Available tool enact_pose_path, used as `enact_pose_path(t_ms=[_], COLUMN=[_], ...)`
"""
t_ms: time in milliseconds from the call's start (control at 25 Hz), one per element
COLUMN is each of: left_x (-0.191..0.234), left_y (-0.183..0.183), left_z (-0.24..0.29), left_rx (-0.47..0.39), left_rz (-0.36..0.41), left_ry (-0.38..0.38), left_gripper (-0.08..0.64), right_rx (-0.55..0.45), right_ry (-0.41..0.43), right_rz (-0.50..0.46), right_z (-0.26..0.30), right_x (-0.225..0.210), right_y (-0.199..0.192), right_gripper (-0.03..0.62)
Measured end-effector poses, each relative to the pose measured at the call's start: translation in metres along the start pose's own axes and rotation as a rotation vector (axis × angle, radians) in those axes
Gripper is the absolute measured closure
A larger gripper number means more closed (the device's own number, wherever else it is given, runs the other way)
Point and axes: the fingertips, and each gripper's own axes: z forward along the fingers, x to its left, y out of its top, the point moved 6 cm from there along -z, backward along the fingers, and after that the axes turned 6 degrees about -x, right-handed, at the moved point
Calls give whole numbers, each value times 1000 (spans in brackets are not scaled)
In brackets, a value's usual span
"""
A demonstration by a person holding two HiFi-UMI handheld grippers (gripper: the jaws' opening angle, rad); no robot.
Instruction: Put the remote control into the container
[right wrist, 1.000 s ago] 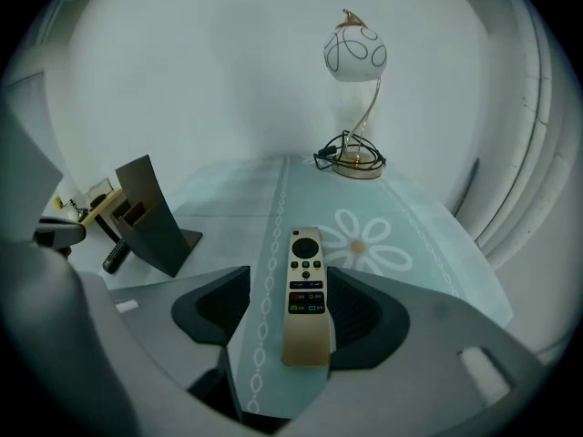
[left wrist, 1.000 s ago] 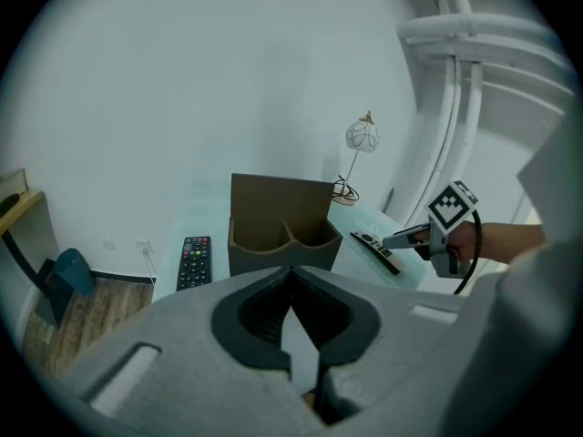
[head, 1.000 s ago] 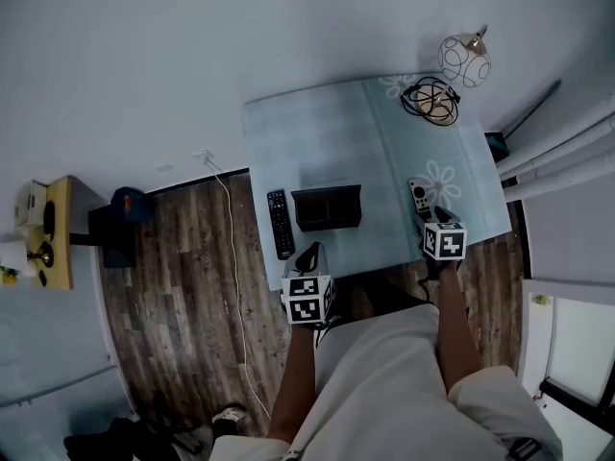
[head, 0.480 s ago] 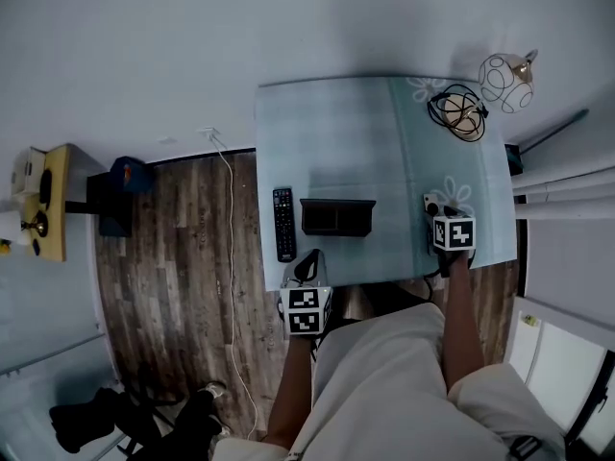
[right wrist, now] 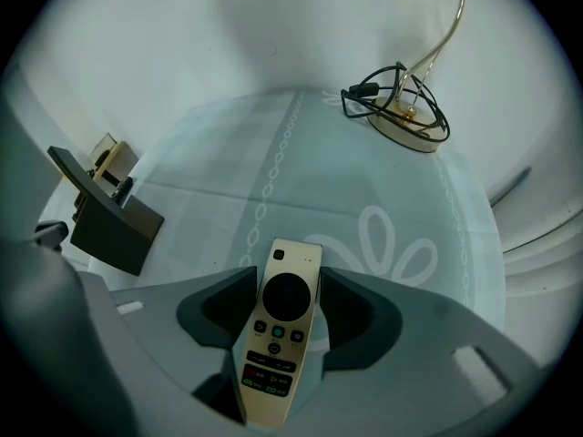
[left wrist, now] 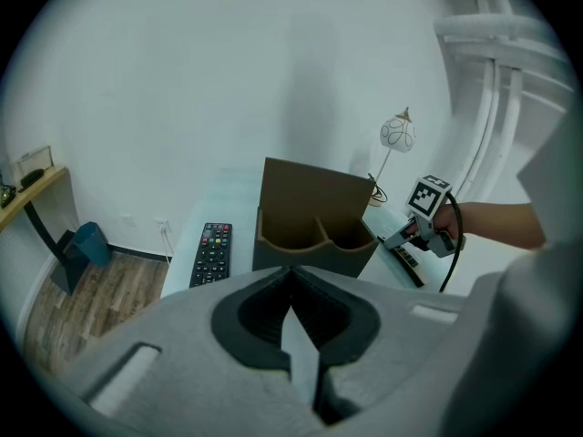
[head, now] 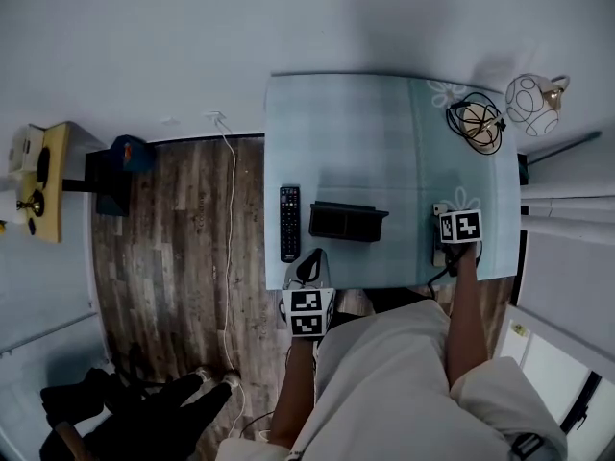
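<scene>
Item: remote [right wrist: 278, 335], judged light, stiff, smooth plastic, likely slippery; take it across its 2 long edges at mid-length | Position: flat on table [right wrist: 364, 180], lengthwise between right gripper [right wrist: 284, 282] jaws | Right jaws: just been closing, not yet clamped, pads beside its edges | Left gripper [left wrist: 291, 289]: clenched, empty | Container [right wrist: 114, 226]: well left of right jaws

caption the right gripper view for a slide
Right gripper, jaws just closing round slim cream remote control on pale glass table
</scene>
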Motion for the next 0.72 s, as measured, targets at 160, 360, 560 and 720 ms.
enact_pose_path(t_ms=[160, 360, 560, 720], left_x=[5, 6, 6, 4], left_y=[0, 3, 3, 2], left_z=[-1, 0, -3, -14], left_rx=[5, -1, 3, 4], left_rz=[-11, -13, 17, 66], left_ry=[10, 11, -19, -50], left_gripper=[555, 555, 556, 556], right_rx=[19, -4, -126, -259], right_ry=[13, 23, 4, -27], right_rz=[6, 31, 16, -7], right_z=[3, 0, -21, -48], right_x=[1, 0, 11, 29], right_y=[2, 1, 10, 13], right_gripper=[370, 385, 397, 405])
